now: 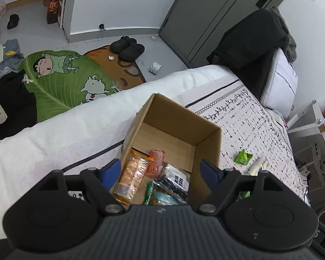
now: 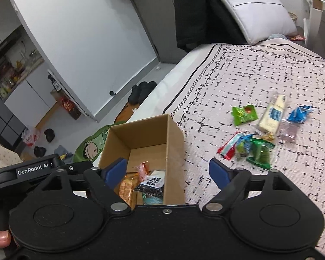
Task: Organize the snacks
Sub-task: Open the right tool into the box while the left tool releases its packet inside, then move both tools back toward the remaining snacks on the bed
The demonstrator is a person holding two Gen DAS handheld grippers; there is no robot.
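Left gripper (image 1: 161, 169) fingers wide, nothing held; cardboard box (image 1: 179, 119) just ahead, between fingertips; orange cracker pack (image 1: 131, 177), pink snack (image 1: 156, 162), dark packet (image 1: 173, 179) inside box; right gripper (image 2: 169, 173) fingers also wide, empty; loose snacks (image 2: 257, 143) on bed (image 2: 270, 69), beyond right fingertip, beside box.

The box (image 2: 175, 143) is plain brown cardboard, matt and a little fibrous at its cut edges. The snack wrappers (image 2: 257, 149) on the bed are thin plastic film – glossy, crinkled, some clear. The bedspread (image 2: 270, 75) is woven cloth, soft and matt. Each claw (image 1: 161, 169) is matt black plastic with blue rubbery pads (image 1: 210, 169) and bright metal pivot pins – ribbed on the housing
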